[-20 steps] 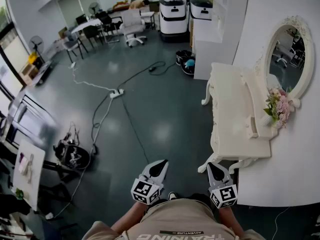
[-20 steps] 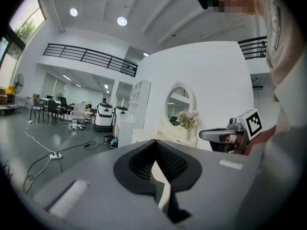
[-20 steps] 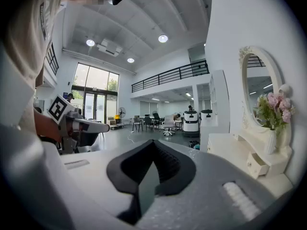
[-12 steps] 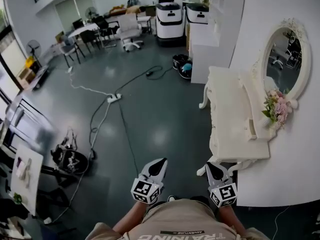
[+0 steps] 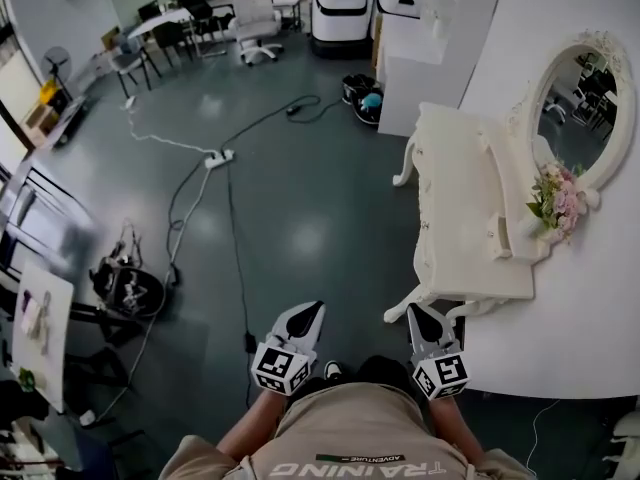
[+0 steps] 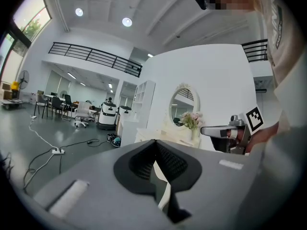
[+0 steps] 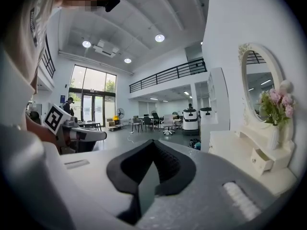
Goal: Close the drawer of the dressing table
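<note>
The white dressing table (image 5: pixel 462 218) stands against the wall at the right, with an oval mirror (image 5: pixel 576 103) and pink flowers (image 5: pixel 556 200) above it. A small drawer (image 5: pixel 497 238) in its upper shelf sticks out; in the right gripper view the drawer (image 7: pixel 261 160) shows its knob and is pulled partly out. My left gripper (image 5: pixel 303 318) and right gripper (image 5: pixel 422 320) are held close to my waist, short of the table's near end. Both are shut with nothing between the jaws. The right gripper (image 7: pixel 152 145) points past the table's left side.
Cables and a power strip (image 5: pixel 215 158) trail over the grey floor to the left. A black stand with gear (image 5: pixel 130 290) sits at the left. A white cabinet (image 5: pixel 420 58) and a basket (image 5: pixel 362 100) stand beyond the table, with white machines (image 5: pixel 340 8) and office chairs farther back.
The view has shifted forward, so the dressing table lies nearer and lower in the frame. Both grippers have stayed shut in front of my waist.
</note>
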Motion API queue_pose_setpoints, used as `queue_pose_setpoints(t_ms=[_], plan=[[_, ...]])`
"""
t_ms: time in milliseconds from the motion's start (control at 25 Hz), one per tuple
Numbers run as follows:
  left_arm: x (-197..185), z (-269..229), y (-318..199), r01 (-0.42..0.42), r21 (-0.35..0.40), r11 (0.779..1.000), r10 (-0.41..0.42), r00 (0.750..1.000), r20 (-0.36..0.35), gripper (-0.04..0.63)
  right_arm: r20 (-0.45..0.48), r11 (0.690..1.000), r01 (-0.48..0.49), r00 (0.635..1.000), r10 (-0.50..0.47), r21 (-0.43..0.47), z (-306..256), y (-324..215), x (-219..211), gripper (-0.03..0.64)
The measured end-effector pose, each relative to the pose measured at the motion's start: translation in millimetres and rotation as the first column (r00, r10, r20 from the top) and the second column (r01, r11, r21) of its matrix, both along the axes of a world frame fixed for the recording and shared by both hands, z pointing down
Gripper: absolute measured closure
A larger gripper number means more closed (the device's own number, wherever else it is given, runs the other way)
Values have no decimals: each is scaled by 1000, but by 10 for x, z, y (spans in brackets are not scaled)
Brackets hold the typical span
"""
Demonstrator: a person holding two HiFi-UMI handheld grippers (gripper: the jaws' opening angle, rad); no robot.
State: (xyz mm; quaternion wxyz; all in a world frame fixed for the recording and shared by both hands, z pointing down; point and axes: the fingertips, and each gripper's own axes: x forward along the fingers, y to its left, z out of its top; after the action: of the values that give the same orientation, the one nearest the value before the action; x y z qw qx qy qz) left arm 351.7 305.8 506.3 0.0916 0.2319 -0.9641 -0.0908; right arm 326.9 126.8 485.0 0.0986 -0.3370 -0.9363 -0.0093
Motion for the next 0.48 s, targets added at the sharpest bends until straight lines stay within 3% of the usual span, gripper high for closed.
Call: queue_pose_setpoints(t_ms=[320,480], plan=[[-102,301,-118,-17,51,999,21,997,-75,580,-70,997,-26,997,31,67,206,-182,-12,615],[-267,236,-140,-18,47,999,21,997,-72,580,-65,997,-8,998,13,70,218,-134,-188,615]])
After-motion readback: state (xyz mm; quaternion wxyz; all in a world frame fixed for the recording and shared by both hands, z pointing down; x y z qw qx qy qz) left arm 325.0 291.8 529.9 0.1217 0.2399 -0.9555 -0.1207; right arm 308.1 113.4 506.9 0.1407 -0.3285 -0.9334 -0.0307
